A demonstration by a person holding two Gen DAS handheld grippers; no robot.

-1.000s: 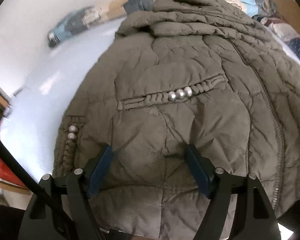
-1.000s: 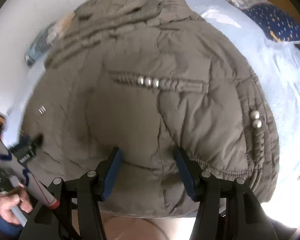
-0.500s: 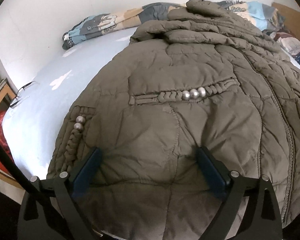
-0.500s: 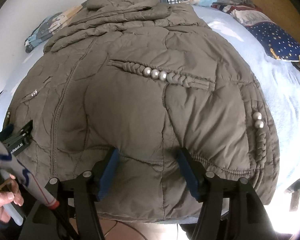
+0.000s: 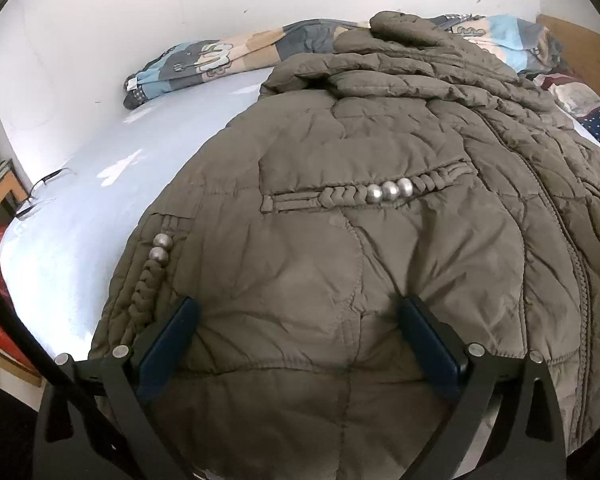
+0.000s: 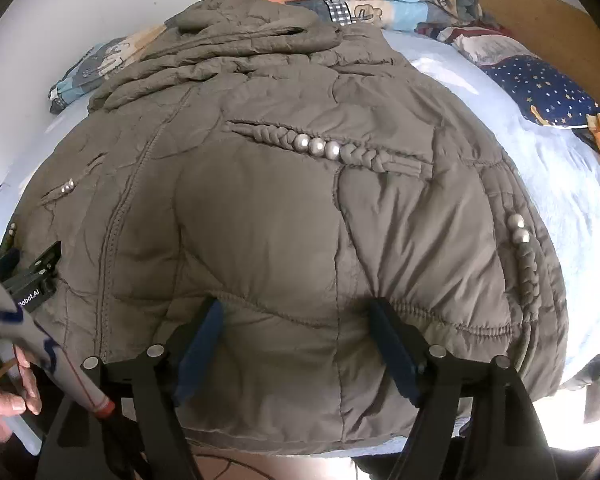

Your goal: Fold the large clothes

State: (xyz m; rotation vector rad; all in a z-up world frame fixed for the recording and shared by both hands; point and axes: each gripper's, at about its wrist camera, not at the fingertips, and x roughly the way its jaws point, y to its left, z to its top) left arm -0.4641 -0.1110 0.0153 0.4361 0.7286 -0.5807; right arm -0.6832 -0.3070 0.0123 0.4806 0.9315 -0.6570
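An olive-brown quilted jacket point(image 5: 340, 240) lies spread front-up on the bed, hem toward me, its sleeves and hood folded at the far end. My left gripper point(image 5: 298, 304) rests over the hem's left part. Its jaws are opening, very wide, and fabric bulges loosely between the blue pads point(image 5: 172, 344). My right gripper point(image 6: 296, 307) sits on the jacket point(image 6: 280, 200) near the hem's right part. Its jaws are opening too, with a puff of fabric between them that is not pinched. The right wrist view shows the left gripper's body point(image 6: 36, 276) at the left edge.
The pale blue bed sheet point(image 5: 100, 200) extends to the left, with a pair of glasses point(image 5: 46, 188) on it. A patterned quilt point(image 5: 220, 60) lies along the wall. A dark starred pillow point(image 6: 540, 92) and a wooden headboard point(image 6: 540, 12) are at the right. A hand point(image 6: 4, 404) shows at lower left.
Both grippers' jaws have spread wider over the hem, and the fabric between them has relaxed. The jacket stays flat on the bed.
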